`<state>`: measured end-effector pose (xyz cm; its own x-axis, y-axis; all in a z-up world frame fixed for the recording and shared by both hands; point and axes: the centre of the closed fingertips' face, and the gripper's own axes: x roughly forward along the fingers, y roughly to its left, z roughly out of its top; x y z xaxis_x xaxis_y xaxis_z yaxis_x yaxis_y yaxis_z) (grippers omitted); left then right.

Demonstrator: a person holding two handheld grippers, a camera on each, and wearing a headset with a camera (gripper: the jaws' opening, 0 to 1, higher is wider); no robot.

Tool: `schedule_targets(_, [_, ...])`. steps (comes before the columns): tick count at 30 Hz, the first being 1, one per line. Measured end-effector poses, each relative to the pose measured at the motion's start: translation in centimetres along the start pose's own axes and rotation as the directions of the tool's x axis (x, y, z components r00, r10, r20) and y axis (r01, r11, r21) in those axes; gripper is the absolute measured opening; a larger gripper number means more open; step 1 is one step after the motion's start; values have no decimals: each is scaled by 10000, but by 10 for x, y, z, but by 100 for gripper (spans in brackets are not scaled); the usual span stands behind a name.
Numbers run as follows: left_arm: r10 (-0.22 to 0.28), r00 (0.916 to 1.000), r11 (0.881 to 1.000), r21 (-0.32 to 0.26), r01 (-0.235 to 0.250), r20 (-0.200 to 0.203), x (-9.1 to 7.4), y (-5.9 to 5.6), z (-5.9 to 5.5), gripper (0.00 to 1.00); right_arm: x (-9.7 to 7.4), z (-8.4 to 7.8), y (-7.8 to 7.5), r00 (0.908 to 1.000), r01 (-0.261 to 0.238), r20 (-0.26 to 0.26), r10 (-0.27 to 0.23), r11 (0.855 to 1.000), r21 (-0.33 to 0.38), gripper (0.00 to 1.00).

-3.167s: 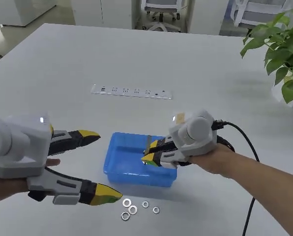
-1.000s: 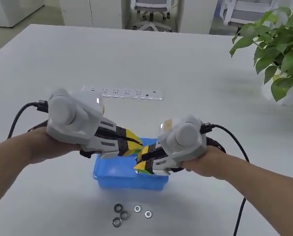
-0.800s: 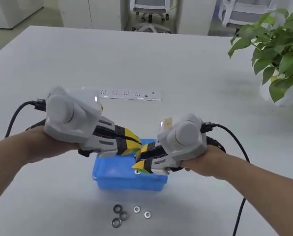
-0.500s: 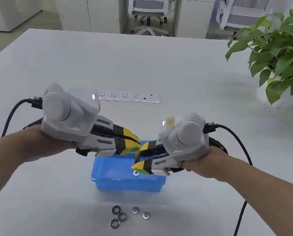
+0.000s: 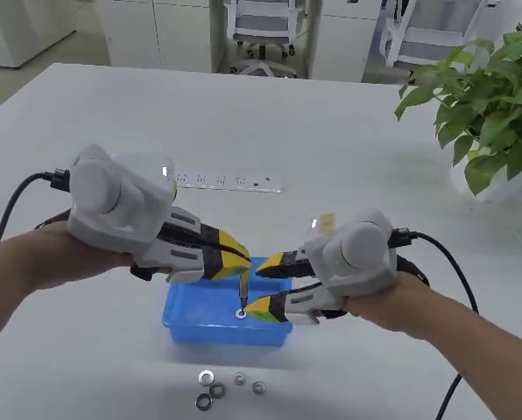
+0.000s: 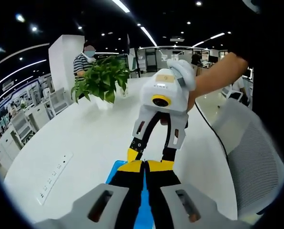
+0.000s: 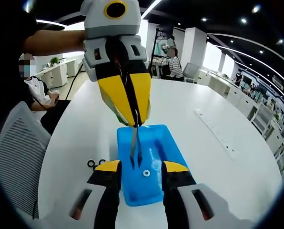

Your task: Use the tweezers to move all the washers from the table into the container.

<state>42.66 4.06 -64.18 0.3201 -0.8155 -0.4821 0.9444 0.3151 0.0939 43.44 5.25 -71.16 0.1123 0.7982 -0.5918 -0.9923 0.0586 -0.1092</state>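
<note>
My left gripper (image 5: 242,259) is shut on the upper end of the metal tweezers (image 5: 242,289), which hang point down into the blue container (image 5: 184,317). My right gripper (image 5: 271,283) stands open facing it, one jaw on either side of the tweezers without touching them. A single washer (image 5: 241,313) lies in the container right by the tweezer tips. Several washers (image 5: 217,390) sit on the table in front of the container. In the right gripper view the tweezers (image 7: 134,145) hang between the left gripper's yellow jaws above the container (image 7: 154,188) and its washer (image 7: 146,173).
A white power strip (image 5: 222,182) lies on the table behind the container. A potted plant (image 5: 476,105) stands at the far right. Cables trail from both grippers. Office chairs stand beyond the far table edge.
The left gripper came in from the left and shut on the tweezers that the right gripper was holding. The right gripper has since opened and let them go.
</note>
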Motion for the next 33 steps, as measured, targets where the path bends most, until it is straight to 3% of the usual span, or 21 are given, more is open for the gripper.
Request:
schedule_targets(7, [-131,9998,9998,127,129,173,-3,-7,10,5,-16,-5,6,9992,393,40,-394,9989,269,46])
schedule_targets(17, [-547,9982,9980,333,538,243,-1,-27,20,5,-32,-14,18,9973,711,158,-721,9957,598,62])
schedule_targets(23, [-755,9971,9962,446,750,105,2,-37,19,5,-39,-18,26,9964,745,332,-775,9937,840,71])
schedule_targets(33, [-1079,9942,9920,662,1078,-19,11,-54,13,5,-43,-27,38,9972,622,339,-660,9927,1038,79])
